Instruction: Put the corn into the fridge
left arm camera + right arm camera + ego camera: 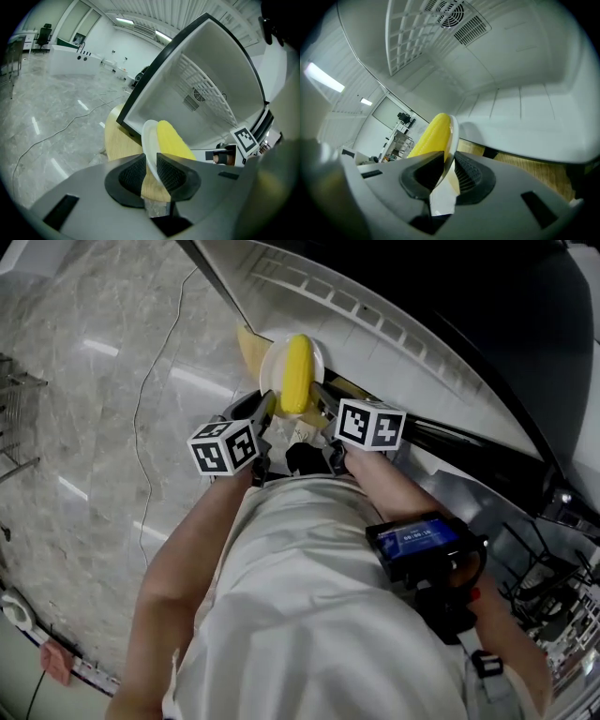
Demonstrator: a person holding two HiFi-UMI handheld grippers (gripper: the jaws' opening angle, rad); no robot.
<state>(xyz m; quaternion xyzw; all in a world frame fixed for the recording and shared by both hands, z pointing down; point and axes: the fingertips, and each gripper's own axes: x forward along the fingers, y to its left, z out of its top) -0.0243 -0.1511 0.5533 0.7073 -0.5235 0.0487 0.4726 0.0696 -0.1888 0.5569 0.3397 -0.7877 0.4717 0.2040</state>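
Observation:
A yellow corn cob (pixel 296 373) lies on a small white plate (pixel 277 366), held in the air in front of the open fridge (pixel 394 343). My left gripper (pixel 265 414) is shut on the plate's left rim; in the left gripper view the plate (pixel 150 140) stands between the jaws with the corn (pixel 174 140) to its right. My right gripper (pixel 321 409) is shut on the plate's right rim; in the right gripper view the plate's edge (pixel 453 136) runs between the jaws, and the corn (pixel 431 136) lies left of it.
The fridge's white inner compartment (pixel 520 93) has a grille and fan vent (pixel 454 14) at its back. A wooden stand (pixel 119 136) sits under the fridge. A cable (pixel 150 381) runs over the marble floor (pixel 84 409). Wire racks (pixel 553 615) stand at the right.

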